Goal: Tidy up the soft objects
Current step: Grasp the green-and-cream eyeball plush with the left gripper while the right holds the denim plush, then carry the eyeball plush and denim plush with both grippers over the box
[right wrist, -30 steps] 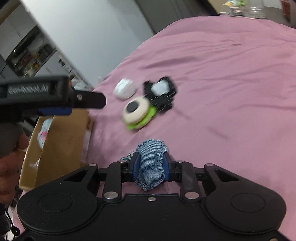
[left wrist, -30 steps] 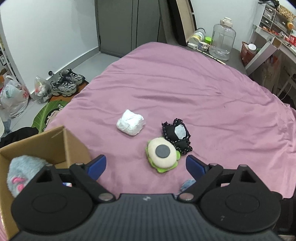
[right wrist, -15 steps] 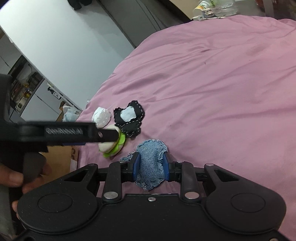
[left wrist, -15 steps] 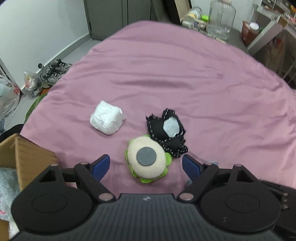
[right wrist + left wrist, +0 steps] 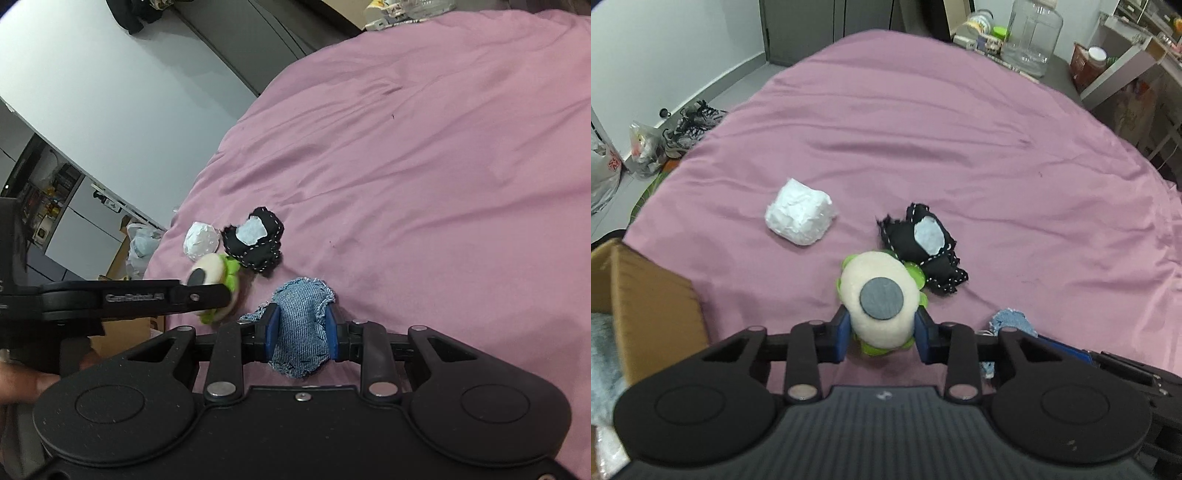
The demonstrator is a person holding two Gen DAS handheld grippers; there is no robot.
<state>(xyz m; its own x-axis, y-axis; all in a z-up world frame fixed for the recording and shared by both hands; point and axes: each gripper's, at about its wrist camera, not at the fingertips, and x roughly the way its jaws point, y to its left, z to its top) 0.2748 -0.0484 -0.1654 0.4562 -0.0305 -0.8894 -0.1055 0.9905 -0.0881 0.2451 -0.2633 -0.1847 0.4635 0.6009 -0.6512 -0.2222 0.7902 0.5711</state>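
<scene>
Left tongs [image 5: 882,334], wide a second ago, now closing onto round cream plush with grey disc and green frill [image 5: 879,299]; pads at both sides. Right tongs [image 5: 301,332] clamp blue denim pouch [image 5: 301,325]. White lump [image 5: 799,218], black stitched pouch [image 5: 923,247] beyond, on pink bed [image 5: 997,147]. Cardboard box [image 5: 646,306] left: likely drop next.

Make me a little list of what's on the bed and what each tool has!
bed cover: pink sheet
left tool: closing around the cream and green toy
right tool: shut on the denim pouch
loose on the sheet: white lump, black pouch with white patch
touching: black pouch against the toy
box: cardboard box at the left, something fluffy inside
</scene>
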